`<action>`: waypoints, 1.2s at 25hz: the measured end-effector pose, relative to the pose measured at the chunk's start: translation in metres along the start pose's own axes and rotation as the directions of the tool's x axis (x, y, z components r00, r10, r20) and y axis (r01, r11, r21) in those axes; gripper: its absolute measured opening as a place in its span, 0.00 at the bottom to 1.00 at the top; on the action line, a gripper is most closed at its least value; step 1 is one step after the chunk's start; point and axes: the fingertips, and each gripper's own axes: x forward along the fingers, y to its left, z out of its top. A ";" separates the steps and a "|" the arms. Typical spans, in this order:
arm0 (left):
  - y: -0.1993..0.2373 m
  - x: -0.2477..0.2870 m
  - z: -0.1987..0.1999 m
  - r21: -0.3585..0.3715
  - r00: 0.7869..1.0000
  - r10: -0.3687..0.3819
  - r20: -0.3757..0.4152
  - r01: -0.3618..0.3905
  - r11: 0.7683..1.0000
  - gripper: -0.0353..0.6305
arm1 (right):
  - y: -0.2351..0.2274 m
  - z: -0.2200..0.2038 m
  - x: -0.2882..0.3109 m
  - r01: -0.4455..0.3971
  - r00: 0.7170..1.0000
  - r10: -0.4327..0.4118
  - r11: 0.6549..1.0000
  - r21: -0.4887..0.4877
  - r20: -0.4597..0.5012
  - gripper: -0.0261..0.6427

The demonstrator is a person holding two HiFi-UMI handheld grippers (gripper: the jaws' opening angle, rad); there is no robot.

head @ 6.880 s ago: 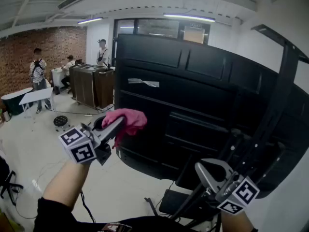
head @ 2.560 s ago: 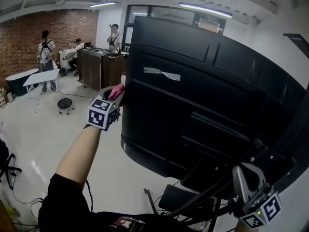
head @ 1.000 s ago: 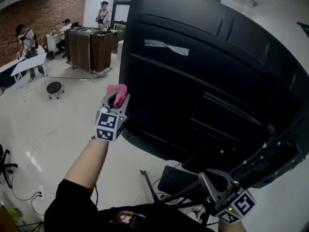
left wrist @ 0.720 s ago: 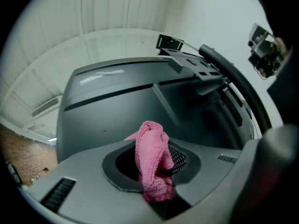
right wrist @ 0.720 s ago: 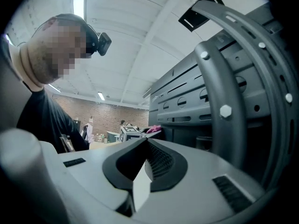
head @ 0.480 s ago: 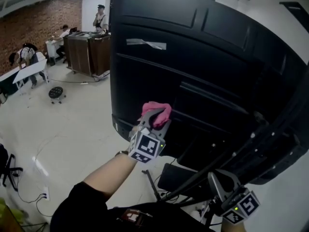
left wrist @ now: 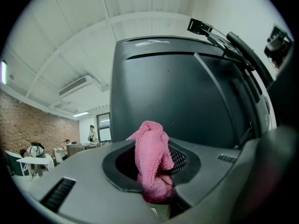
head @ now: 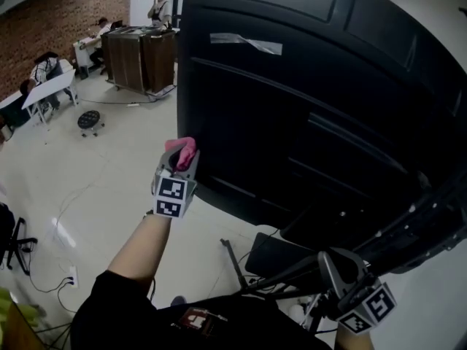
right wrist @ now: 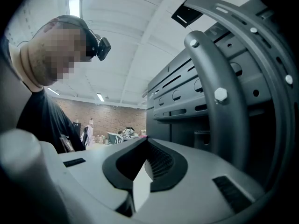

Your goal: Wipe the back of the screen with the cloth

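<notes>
Head view: the pink cloth (head: pixel 183 150), pinched in the left tool (head: pixel 179 160), sits low at the left edge of the screen (head: pixel 306 108) back, with open floor (head: pixel 95 181) to its left. The left arm reaches forward. The right tool (head: pixel 330 259), pressed together on nothing, hangs low by the stand (head: pixel 408 224).

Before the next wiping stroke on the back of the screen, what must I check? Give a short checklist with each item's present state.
1. Grip on pink cloth by left gripper: ok, jaws shut on it.
2. Contact with the screen back: cannot tell; the cloth sits at its lower left edge.
3. The right gripper out of the way: ok, low by the stand, shut, empty.
4. Panel free of snags: not ok, a tape strip is stuck near the top.
</notes>
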 end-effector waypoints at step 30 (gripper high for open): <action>-0.148 -0.011 -0.066 0.199 0.951 -0.224 -0.212 0.267 0.943 0.19 | -0.005 -0.004 -0.022 0.017 1.000 -0.017 1.000 0.019 0.005 0.05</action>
